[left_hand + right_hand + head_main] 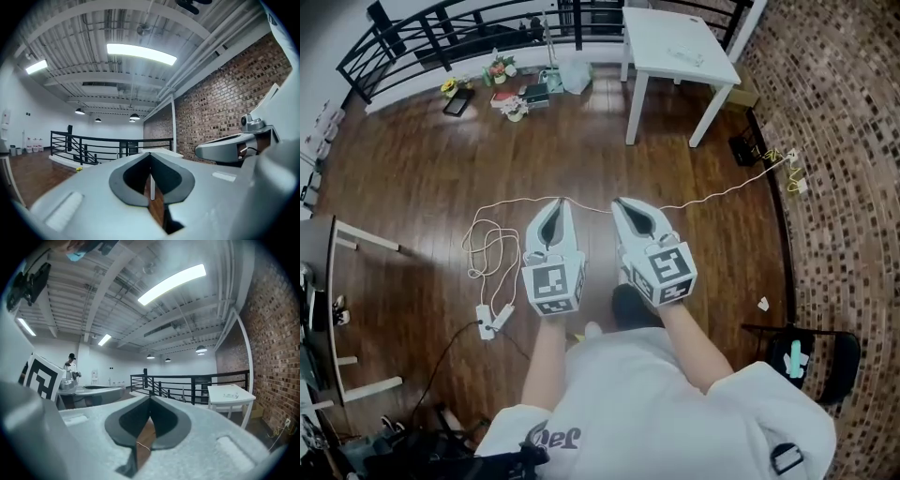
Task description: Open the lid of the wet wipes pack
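Well, neither pair has work yet. My left tongs (555, 206) and right tongs (620, 206) are both closed tip to tip with nothing between them. I hold them side by side and about level over the wood floor (422, 169).

No pack is within reach. The only likely candidate is a small pale flat thing (685, 56) on the white tabletop (661, 28), well apart from me near the brick wall (844, 141). It is too small to tell whether it is the wipes pack, or which way a lid faces.

I judge the step in hand to be getting to the pack: the lid is untouched and the task has hardly begun.

Next I need to close the gap to the tabletop, stepping clear of the cable (516, 202) that runs across the floor ahead of my feet. Once there, I expect one pair of tongs must spread and steady the pack's body while the other catches the lid's free edge and lifts. A soft pack may slide or crumple under too firm a pinch.
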### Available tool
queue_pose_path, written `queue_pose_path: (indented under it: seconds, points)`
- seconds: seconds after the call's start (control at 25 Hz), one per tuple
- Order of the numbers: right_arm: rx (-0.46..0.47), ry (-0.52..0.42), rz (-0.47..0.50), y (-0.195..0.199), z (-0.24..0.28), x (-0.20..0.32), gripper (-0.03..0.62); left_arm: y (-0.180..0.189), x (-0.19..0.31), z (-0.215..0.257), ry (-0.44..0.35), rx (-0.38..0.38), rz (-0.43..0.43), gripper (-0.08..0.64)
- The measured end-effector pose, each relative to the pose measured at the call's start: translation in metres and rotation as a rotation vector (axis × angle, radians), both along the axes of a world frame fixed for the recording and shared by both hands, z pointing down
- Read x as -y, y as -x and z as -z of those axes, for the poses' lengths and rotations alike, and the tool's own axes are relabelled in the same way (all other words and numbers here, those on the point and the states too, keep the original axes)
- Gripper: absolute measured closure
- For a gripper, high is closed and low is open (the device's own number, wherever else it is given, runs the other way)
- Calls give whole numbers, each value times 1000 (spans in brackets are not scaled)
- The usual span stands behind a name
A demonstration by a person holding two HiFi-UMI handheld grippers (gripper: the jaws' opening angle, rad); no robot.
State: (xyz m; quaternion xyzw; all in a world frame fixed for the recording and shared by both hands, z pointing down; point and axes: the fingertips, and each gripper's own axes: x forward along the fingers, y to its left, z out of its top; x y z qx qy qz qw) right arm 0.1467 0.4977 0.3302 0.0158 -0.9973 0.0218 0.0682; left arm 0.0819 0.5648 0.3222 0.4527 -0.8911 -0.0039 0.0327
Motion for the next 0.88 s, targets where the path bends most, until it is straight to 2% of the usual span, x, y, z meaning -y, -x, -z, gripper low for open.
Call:
queue_pose_path:
  seconds: [0.12,0.24,0.4,0.68,0.88]
  points:
    - [29,15,-3,29,5,45,601,24,46,8,11,24,-12,543]
    - [98,26,-27,58,34,102,601,47,103,38,8,78,-46,543]
    - [148,22,-79,76,54,172,601,66,174,49,11,97,-99,543]
    - [115,93,-216,61,23,275,601,54,282,29,58,75,-233,543]
    - [93,112,-299,48,11,319,601,49,339,21,63,38,-325,543]
